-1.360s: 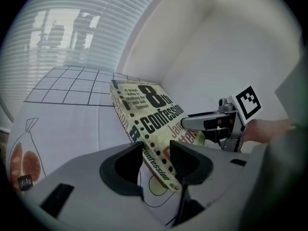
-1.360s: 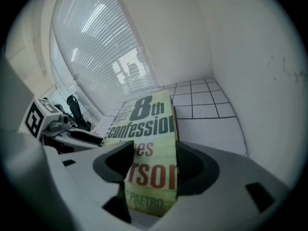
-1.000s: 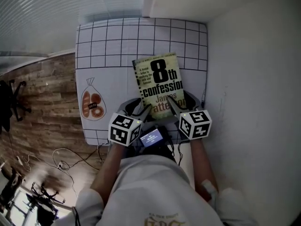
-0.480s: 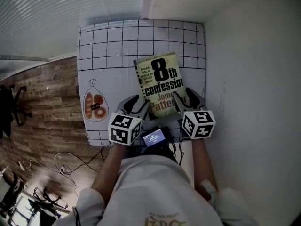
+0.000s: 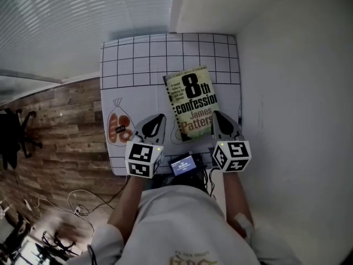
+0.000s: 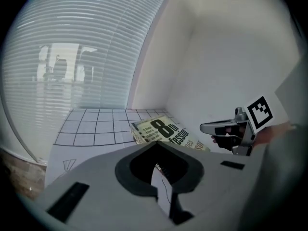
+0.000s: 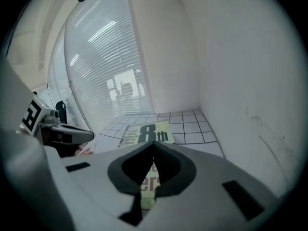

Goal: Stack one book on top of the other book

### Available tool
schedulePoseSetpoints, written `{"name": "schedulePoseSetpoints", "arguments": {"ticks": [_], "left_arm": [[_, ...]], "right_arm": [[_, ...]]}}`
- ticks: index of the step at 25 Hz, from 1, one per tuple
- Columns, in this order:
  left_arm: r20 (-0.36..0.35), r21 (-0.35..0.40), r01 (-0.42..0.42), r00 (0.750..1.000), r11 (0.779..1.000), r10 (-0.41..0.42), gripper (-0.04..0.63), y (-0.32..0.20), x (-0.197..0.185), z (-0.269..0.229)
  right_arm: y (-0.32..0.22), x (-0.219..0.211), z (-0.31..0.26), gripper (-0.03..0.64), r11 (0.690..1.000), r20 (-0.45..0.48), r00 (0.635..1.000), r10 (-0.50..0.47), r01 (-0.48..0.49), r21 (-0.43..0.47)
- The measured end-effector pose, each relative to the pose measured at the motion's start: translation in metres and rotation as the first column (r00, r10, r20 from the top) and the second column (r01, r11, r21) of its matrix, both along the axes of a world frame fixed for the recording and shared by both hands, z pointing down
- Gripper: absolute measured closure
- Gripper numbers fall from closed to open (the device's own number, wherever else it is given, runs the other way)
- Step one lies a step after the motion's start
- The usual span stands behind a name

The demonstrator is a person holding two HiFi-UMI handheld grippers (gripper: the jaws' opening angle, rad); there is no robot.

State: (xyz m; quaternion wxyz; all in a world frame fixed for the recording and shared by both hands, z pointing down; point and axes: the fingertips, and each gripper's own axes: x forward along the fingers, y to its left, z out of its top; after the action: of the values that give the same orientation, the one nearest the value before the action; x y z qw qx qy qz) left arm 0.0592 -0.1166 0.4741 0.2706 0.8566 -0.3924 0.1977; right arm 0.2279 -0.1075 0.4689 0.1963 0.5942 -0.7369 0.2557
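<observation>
The left hand-held gripper (image 5: 156, 120) is closed and empty, just left of the book's (image 5: 193, 101) near end. The right hand-held gripper (image 5: 218, 118), also closed and empty, is just right of it. The book lies flat on the gridded bench (image 5: 138, 54).

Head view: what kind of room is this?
Probably an office or lab corner: a white grid mat lies under the book, slatted blinds hang at the left, and a black office chair stands on the wood-look floor.
</observation>
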Motion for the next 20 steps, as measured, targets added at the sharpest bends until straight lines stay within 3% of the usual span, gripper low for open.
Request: {"name": "schedulePoseSetpoints", "arguments": {"ticks": [10,15,20], "left_arm": [[-0.036,0.165,0.025,0.999,0.986,-0.019,0.588,0.006,-0.036,-0.06],[-0.065,0.245,0.069,0.996,0.967,-0.055,0.588,0.016,-0.059,-0.089],[-0.048,0.335,0.065,0.997,0.94,-0.052,0.588,0.028,-0.08,-0.114]], "right_arm": [[0.015,-0.048,-0.046,0.609,0.988,-0.017,0.999,-0.047,0.049,0.144],[0.027,-0.072,-0.07,0.609,0.974,-0.018,0.999,-0.05,0.053,0.22],[0.042,-0.092,-0.087,0.611,0.965,-0.004,0.999,-0.034,0.034,0.262]]}}
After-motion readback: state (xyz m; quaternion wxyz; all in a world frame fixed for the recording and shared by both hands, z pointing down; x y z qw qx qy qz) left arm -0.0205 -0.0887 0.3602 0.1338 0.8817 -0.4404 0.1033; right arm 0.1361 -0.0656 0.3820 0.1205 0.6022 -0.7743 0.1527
